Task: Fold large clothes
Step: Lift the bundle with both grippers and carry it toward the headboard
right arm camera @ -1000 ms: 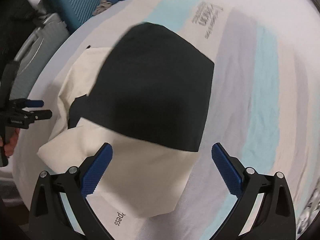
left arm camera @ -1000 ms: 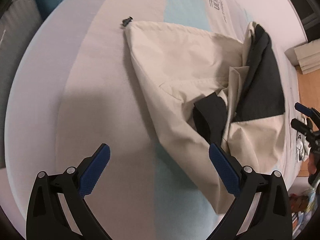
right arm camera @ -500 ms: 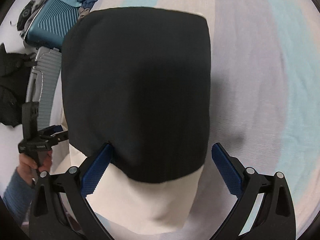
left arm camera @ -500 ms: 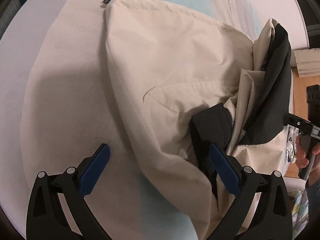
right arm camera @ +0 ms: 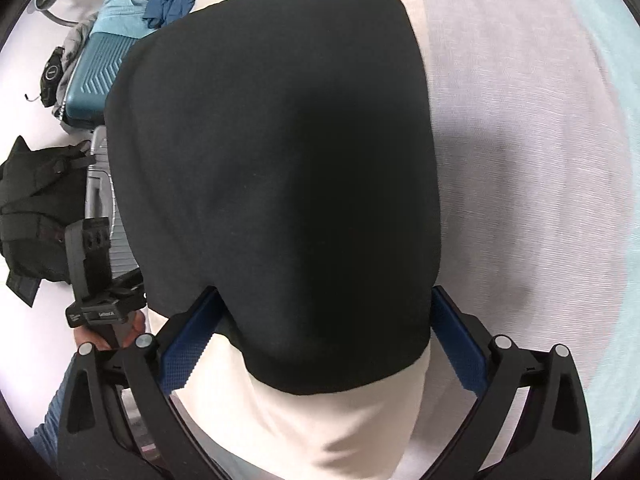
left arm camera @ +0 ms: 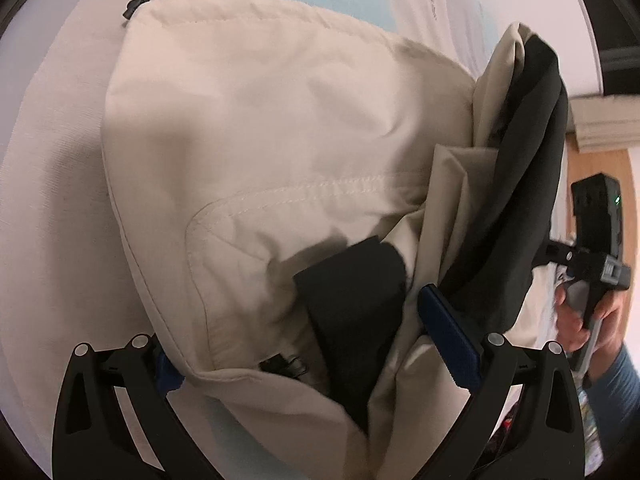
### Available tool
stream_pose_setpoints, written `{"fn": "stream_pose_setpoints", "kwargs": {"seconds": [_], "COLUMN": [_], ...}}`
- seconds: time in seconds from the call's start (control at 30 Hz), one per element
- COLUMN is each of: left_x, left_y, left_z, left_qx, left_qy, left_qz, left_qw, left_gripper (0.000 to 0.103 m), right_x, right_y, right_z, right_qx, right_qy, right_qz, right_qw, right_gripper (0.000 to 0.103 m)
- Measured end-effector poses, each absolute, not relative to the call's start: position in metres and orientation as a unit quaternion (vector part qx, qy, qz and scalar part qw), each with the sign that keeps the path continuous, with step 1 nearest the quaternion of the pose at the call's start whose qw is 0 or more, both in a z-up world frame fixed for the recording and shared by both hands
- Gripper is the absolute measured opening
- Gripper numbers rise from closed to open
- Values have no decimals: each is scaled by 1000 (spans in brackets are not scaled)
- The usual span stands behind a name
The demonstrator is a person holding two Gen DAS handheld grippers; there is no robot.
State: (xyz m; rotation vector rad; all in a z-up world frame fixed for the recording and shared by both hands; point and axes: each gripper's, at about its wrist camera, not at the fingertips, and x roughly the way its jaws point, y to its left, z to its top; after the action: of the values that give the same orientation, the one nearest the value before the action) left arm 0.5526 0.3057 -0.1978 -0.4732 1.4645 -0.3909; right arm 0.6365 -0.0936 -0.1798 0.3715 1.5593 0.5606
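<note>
Honestly, both grippers look wide open, straddling the jacket (left arm camera: 280, 128) bunched on the bed (left arm camera: 52, 200). Left gripper (left arm camera: 312, 344) and right gripper (right arm camera: 320, 340) grip nothing yet. I'd close both on the hem edges together before lifting.

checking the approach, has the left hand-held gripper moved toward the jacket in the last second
Yes. The left hand-held gripper closed in on the cream and black fabric jacket, which now fills its view against the striped bedsheet.
</note>
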Motion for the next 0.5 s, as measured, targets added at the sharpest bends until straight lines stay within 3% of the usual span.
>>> {"fn": "stream_pose_setpoints", "kwargs": {"seconds": [0.5], "left_x": [572], "left_y": [291], "left_z": [-194], "left_qx": [-231], "left_qy": [636], "left_qz": [-220], "left_qw": [702], "left_gripper": [97], "right_x": [635], "right_y": [-86], "right_z": [-172], "right_qx": [156], "right_qy": [677], "right_qz": [272], "right_qw": [666], "right_gripper": [97]}}
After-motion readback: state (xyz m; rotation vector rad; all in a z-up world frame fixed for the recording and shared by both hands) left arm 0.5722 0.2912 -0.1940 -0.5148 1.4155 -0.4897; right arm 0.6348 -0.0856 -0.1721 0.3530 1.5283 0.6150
